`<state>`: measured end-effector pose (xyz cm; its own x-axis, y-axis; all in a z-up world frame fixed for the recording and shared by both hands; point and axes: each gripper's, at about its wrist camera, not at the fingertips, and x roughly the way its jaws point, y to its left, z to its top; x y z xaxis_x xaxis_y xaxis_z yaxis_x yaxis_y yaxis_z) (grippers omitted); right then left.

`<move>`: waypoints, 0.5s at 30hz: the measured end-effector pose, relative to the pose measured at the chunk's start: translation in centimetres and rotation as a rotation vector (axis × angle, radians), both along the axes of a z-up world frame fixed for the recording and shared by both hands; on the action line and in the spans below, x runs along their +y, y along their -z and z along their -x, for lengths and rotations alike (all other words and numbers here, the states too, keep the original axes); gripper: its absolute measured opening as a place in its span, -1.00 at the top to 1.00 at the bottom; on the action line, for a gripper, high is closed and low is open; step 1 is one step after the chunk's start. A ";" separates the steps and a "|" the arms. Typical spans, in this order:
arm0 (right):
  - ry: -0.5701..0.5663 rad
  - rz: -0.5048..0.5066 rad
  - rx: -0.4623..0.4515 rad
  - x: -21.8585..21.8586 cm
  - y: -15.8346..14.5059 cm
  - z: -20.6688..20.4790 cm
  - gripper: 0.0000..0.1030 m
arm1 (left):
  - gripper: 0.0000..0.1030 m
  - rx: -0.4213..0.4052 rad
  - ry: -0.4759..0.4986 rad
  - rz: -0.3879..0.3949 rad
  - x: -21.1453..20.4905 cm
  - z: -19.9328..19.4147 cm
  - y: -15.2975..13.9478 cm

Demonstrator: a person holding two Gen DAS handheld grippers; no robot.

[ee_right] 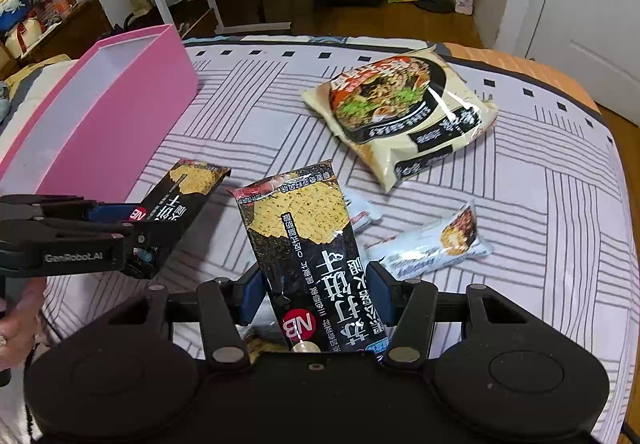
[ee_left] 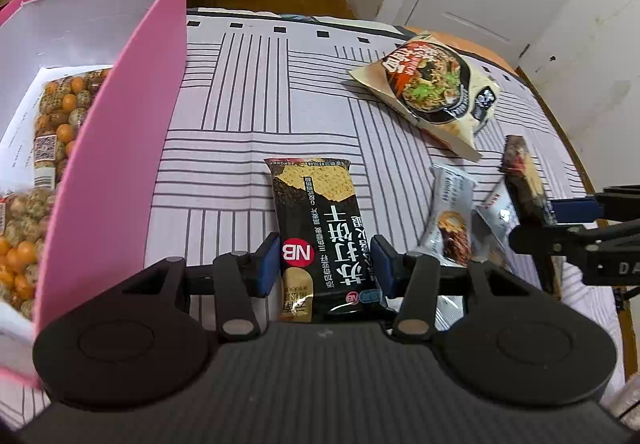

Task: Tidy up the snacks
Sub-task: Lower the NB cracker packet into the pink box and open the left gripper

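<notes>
My left gripper (ee_left: 326,264) is shut on a black soda-cracker pack (ee_left: 316,228), held above the striped cloth beside the pink box (ee_left: 120,147). The right wrist view shows that pack (ee_right: 180,203) lifted off the cloth in the left gripper (ee_right: 132,232). My right gripper (ee_right: 316,300) is shut on a second black cracker pack (ee_right: 308,244), tilted up above the cloth; that gripper (ee_left: 560,215) and pack (ee_left: 524,179) show at the right of the left wrist view. The box holds bags of round orange and speckled snacks (ee_left: 56,115).
A large noodle bag (ee_right: 400,111) lies at the far middle of the table. Two small silver snack packs (ee_right: 432,244) lie to the right of my right gripper. The striped cloth (ee_right: 540,203) covers a round table whose edge curves at the right.
</notes>
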<state>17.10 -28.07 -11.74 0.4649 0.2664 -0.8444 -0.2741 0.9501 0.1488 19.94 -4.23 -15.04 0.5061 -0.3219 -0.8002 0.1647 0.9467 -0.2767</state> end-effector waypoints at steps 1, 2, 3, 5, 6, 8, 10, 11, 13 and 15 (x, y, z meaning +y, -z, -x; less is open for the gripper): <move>0.004 -0.002 0.005 0.2 0.0 0.3 -0.15 | 0.09 0.002 0.006 0.008 0.1 0.2 -0.3; 0.010 -0.006 0.015 0.5 0.1 0.5 -0.15 | 0.09 0.004 0.010 0.018 0.2 0.5 -0.6; 0.012 -0.006 0.026 0.8 0.3 0.8 -0.15 | 0.09 0.006 0.013 0.025 0.3 0.7 -1.0; -0.001 -0.005 0.029 1.6 0.5 1.7 -0.15 | 0.09 0.004 0.014 0.044 0.6 1.6 -1.7; -0.013 -0.006 0.022 2.1 0.4 2.2 -0.15 | 0.09 0.001 0.013 0.055 0.8 2.1 -2.1; -0.033 -0.009 0.009 3.0 0.2 3.1 -0.15 | 0.09 -0.006 0.015 0.067 1.0 3.1 -2.8; -0.038 -0.011 0.003 3.5 -0.1 4.0 -0.15 | 0.09 -0.015 0.019 0.070 1.2 4.2 -3.6; -0.039 -0.012 0.002 3.7 -0.1 4.4 -0.15 | 0.09 -0.021 0.022 0.072 1.4 4.7 -4.0; -0.031 -0.013 0.002 4.0 -0.2 5.4 -0.15 | 0.09 -0.036 0.028 0.075 1.7 5.9 -4.8; -0.028 -0.015 -0.005 4.2 -0.6 6.3 -0.15 | 0.09 -0.047 0.035 0.067 2.1 7.1 -5.7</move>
